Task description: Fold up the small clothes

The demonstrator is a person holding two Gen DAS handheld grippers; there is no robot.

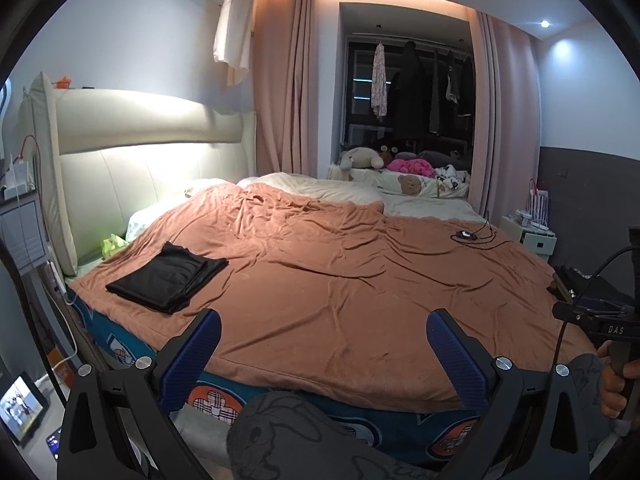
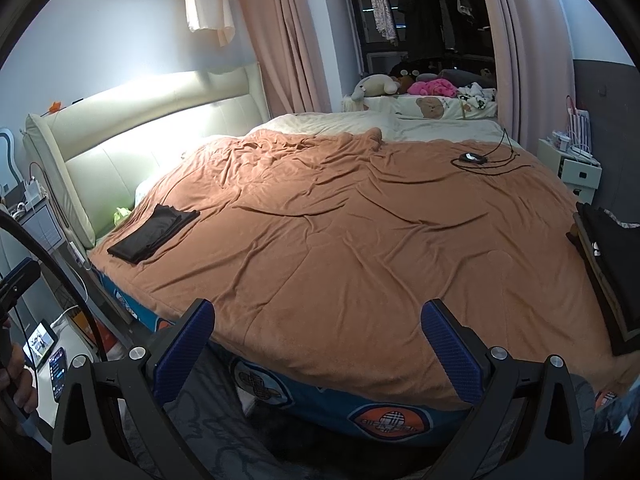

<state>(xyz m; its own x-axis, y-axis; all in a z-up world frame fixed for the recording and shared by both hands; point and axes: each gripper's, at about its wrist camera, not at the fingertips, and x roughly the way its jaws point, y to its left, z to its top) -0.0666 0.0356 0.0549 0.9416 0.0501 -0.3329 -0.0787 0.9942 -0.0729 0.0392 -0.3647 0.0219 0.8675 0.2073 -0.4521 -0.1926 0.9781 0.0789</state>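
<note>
A folded black garment (image 1: 168, 277) lies on the brown blanket (image 1: 340, 272) near the bed's left edge, by the headboard; it also shows in the right wrist view (image 2: 154, 233). A pile of dark clothes (image 2: 608, 264) lies at the bed's right edge. My left gripper (image 1: 324, 354) is open and empty, held off the near edge of the bed. My right gripper (image 2: 318, 346) is open and empty, also at the near edge. The right gripper's body (image 1: 612, 320) shows at the right of the left wrist view.
A black device with a cable (image 2: 472, 158) lies on the blanket at the far right. A cream headboard (image 1: 132, 160) stands at the left. Stuffed toys (image 1: 384, 160) sit on the window ledge. Nightstands (image 2: 576, 168) flank the bed. A phone and tablet (image 2: 44, 344) lie at the lower left.
</note>
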